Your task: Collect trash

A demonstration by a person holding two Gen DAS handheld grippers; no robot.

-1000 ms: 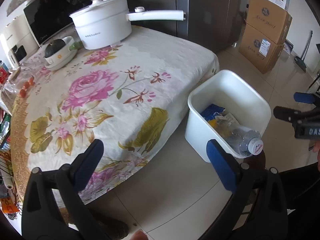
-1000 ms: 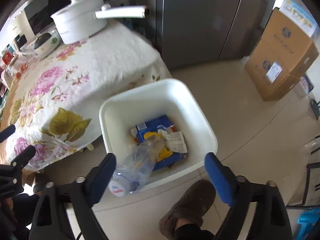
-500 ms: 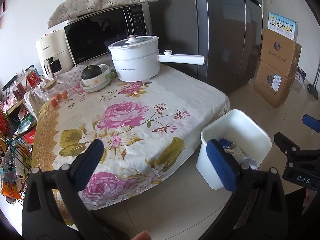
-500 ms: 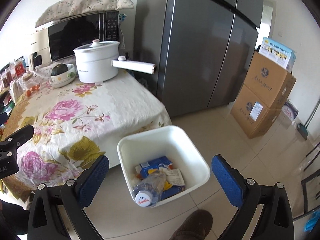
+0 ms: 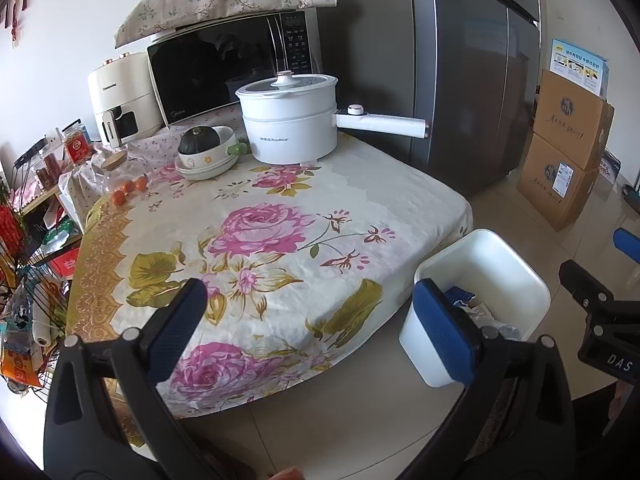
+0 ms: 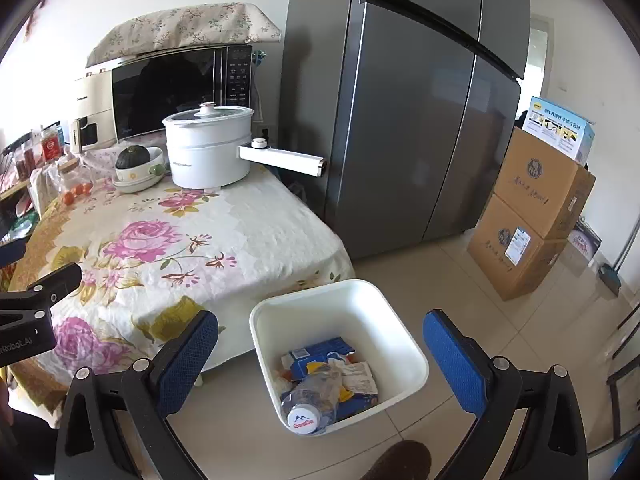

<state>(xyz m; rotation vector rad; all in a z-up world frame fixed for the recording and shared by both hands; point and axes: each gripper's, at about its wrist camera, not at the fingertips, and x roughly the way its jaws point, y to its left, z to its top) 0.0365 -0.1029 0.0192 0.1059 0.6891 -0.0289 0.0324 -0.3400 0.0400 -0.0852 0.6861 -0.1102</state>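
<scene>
A white trash bin (image 6: 360,312) stands on the floor beside the table; it also shows in the left wrist view (image 5: 500,276). Inside lie a clear plastic bottle (image 6: 316,400) with a white cap, a blue carton (image 6: 316,358) and crumpled papers (image 6: 362,376). My right gripper (image 6: 320,356) is open and empty, held above and in front of the bin. My left gripper (image 5: 316,328) is open and empty, held over the near edge of the floral tablecloth (image 5: 260,232), left of the bin.
On the table stand a white electric pot (image 5: 290,120) with a long handle, a bowl with a dark squash (image 5: 204,148), a microwave (image 5: 228,72) and small tomatoes (image 5: 128,190). A grey fridge (image 6: 400,100) and stacked cardboard boxes (image 6: 528,216) stand behind. A cluttered rack (image 5: 28,280) is at left.
Both grippers have risen and pulled back from the bin, tilting up so the view now takes in the whole table and fridge. The bottle lies in the bin.
</scene>
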